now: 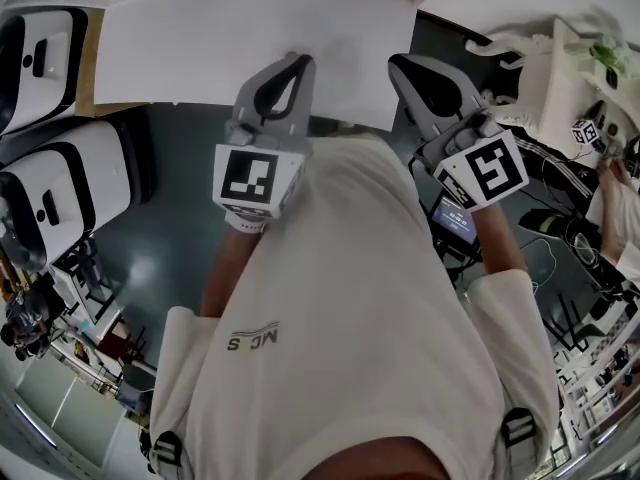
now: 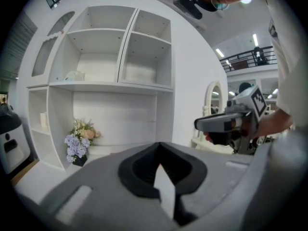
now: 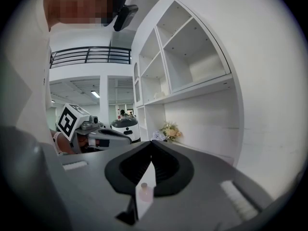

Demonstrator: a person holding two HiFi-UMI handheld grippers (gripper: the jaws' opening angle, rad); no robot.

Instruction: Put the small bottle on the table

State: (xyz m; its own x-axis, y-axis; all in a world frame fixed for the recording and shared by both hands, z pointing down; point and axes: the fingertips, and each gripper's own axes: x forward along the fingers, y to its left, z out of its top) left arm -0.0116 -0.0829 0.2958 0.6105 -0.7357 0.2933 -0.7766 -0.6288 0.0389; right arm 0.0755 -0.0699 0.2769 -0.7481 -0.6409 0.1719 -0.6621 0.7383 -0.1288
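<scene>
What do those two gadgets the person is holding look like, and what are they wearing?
Both the left gripper and right gripper are grey, with two tapering jaws lined in black padding. Each carries a white cube printed with black square markers. The person wears a white short-sleeved T-shirt.

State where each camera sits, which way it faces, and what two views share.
Head view: on the head, facing steeply down at the table; shirt, forearms, left gripper, right gripper show.
Left gripper view: on that gripper, along its closed jaws toward shelf unit and flowers; right forearm shows.
Right gripper view: on that gripper, along its closed jaws, small bottle visible through their gap; left wrist shows.
Shared: both gripper views see shelf unit, flowers, and the other gripper.
</scene>
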